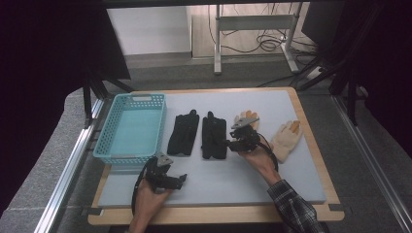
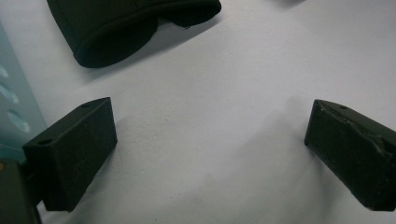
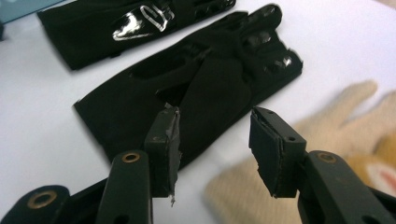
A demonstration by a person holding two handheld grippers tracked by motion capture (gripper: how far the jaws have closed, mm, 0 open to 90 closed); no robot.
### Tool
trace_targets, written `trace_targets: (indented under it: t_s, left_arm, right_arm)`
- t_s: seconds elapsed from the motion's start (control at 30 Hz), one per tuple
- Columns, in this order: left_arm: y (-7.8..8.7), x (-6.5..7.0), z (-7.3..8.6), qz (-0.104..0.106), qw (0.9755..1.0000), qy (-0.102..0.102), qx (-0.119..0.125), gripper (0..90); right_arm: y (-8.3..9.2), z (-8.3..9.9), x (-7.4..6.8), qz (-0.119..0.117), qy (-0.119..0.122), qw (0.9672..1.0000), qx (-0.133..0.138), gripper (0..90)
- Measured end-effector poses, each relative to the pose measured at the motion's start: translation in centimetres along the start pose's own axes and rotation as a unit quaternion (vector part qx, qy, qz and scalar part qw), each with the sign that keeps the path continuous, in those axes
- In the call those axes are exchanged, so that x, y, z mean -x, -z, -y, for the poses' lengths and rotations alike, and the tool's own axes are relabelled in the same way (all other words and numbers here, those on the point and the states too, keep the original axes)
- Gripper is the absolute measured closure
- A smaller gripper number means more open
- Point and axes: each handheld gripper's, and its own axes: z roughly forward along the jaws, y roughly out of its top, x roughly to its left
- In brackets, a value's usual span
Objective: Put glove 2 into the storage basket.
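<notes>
Two black gloves lie side by side on the grey mat (image 1: pixel 218 179): one (image 1: pixel 183 134) near the basket, the other (image 1: pixel 214 136) to its right. My right gripper (image 1: pixel 228 143) hovers at that second glove's right edge. In the right gripper view its jaws (image 3: pixel 212 135) stand apart above the near black glove (image 3: pixel 201 88), with nothing pressed between them. A beige glove (image 1: pixel 245 118) lies partly under that hand, and another beige glove (image 1: pixel 285 140) lies farther right. My left gripper (image 1: pixel 182 179) rests low near the mat's front, wide open (image 2: pixel 210 149) over bare mat.
A teal plastic basket (image 1: pixel 104 145) stands at the mat's left, and its wall (image 2: pixel 11 107) edges the left gripper view. A black glove cuff (image 2: pixel 116 28) lies beyond the left jaws. The wooden board's rim surrounds the mat, with metal rails on both sides.
</notes>
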Motion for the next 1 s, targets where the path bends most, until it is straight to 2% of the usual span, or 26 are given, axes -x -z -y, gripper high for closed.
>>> trace_targets:
  t_s: [0.17, 0.4, 0.43, 0.53, 0.67, 0.73, 0.9, 1.0]
  left_arm:
    - [0.0, 0.0, 0.0, 0.0, 1.0, 0.0, 0.0, 2.6]
    - [0.0, 0.0, 0.0, 0.0, 1.0, 0.0, 0.0, 2.6]
    - [0.0, 0.0, 0.0, 0.0, 1.0, 0.0, 0.0, 2.6]
    - [0.0, 0.0, 0.0, 0.0, 1.0, 0.001, 0.0, 2.6]
    - [0.0, 0.0, 0.0, -0.001, 1.0, -0.001, -0.001, 2.6]
    - [0.0, 0.0, 0.0, 0.0, 1.0, -0.002, -0.001, 2.6]
    - [0.0, 0.0, 0.0, 0.0, 1.0, -0.002, -0.001, 2.6]
    - [0.0, 0.0, 0.0, 0.0, 1.0, -0.002, -0.001, 2.6]
  right_arm:
    - [-1.4, -1.4, 0.5, 0.002, 0.003, 1.0, 0.001, 50.2]
    - [-4.4, -2.7, 0.6, -0.004, 0.001, 1.0, -0.006, 31.3]
    - [-4.9, -2.8, 0.5, -0.007, -0.003, 0.9999, -0.01, 29.2]
    - [-6.5, -3.0, 0.4, -0.01, 0.005, 0.9995, -0.029, 24.1]
    - [-8.1, -3.1, 0.4, -0.003, 0.014, 0.9987, -0.049, 23.1]
    - [-8.4, -2.9, 0.7, -0.013, -0.009, 0.9988, -0.046, 30.0]
    - [-7.9, -3.1, 0.7, -0.008, -0.022, 0.9983, -0.054, 58.7]
    - [-7.7, -3.1, 0.8, -0.026, -0.034, 0.9976, -0.054, 75.3]
